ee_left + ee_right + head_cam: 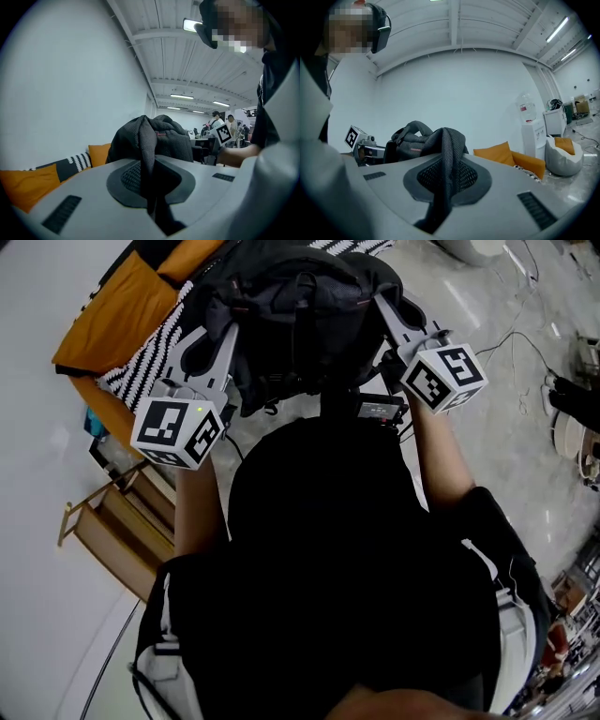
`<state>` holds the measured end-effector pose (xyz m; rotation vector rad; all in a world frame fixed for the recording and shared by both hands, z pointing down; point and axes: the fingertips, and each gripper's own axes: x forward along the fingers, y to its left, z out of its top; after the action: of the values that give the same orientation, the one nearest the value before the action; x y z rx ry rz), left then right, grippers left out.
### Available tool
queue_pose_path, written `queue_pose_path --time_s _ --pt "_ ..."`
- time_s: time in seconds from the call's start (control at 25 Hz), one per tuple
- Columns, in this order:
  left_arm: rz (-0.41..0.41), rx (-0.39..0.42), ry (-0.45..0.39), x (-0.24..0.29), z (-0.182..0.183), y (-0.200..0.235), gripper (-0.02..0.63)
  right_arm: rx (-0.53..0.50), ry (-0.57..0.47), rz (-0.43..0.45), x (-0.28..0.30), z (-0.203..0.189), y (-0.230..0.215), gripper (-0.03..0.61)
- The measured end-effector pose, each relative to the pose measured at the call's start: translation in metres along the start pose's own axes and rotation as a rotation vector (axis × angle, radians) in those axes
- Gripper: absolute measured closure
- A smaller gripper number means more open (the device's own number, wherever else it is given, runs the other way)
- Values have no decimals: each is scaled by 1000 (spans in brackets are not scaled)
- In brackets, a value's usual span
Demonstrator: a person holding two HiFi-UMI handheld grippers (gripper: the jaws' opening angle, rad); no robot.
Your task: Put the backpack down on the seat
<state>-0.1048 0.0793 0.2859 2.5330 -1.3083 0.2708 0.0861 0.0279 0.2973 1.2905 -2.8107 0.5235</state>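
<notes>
A dark grey mesh backpack point(300, 310) hangs in the air between my two grippers, above the floor in front of the orange seat point(117, 310). My left gripper point(223, 338) is shut on a strap at the backpack's left side; in the left gripper view the strap point(149, 164) runs down between the closed jaws. On the other side my right gripper point(386, 317) is shut on the right strap point(447, 173), likewise pinched between its jaws. The bag's body point(161, 140) bulges just beyond the left jaws, and the backpack's body point(410, 138) shows past the right ones.
The orange sofa carries a black-and-white striped cushion point(155, 343) and orange cushions point(499, 152). A small wooden shelf point(117, 526) stands at the left by the wall. Cables point(511, 338) trail on the floor at the right. A water dispenser point(529, 126) and beanbag point(562, 157) stand beyond.
</notes>
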Motion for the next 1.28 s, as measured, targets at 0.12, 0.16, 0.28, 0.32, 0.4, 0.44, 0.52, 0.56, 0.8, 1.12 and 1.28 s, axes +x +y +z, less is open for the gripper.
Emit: queue_pose_path --time_s 0.12,0.16,0.28,0.32,0.4,0.44,0.52,0.56,0.8,1.12,1.28 --pt "27 -21 13 26 2 6 580 10 13 29 16 3 -26 531" --pt "37 -30 12 29 -1 7 580 7 16 43 20 3 -30 531" --pt "65 -49 3 29 -8 10 580 -10 21 86 27 0 -30 531" --pt "73 -55 0 29 -9 11 580 -14 22 97 30 1 -31 531" --pt "87 -71 -7 34 -8 14 580 -22 25 118 37 5 -37 531" --pt "94 -79 -9 41 -5 15 580 -27 28 131 42 9 -44 531" --pt "114 -85 -10 63 7 17 580 -38 31 161 55 23 -66 531" --pt "124 -83 -10 78 15 17 580 -43 29 175 62 33 -80 531" --pt "174 -91 -18 151 41 17 580 -60 25 238 94 68 -152 531" --pt "253 -118 -35 185 52 41 580 -85 30 333 145 84 -183 531" --pt "296 -119 -29 195 56 62 580 -77 44 375 177 87 -189 531"
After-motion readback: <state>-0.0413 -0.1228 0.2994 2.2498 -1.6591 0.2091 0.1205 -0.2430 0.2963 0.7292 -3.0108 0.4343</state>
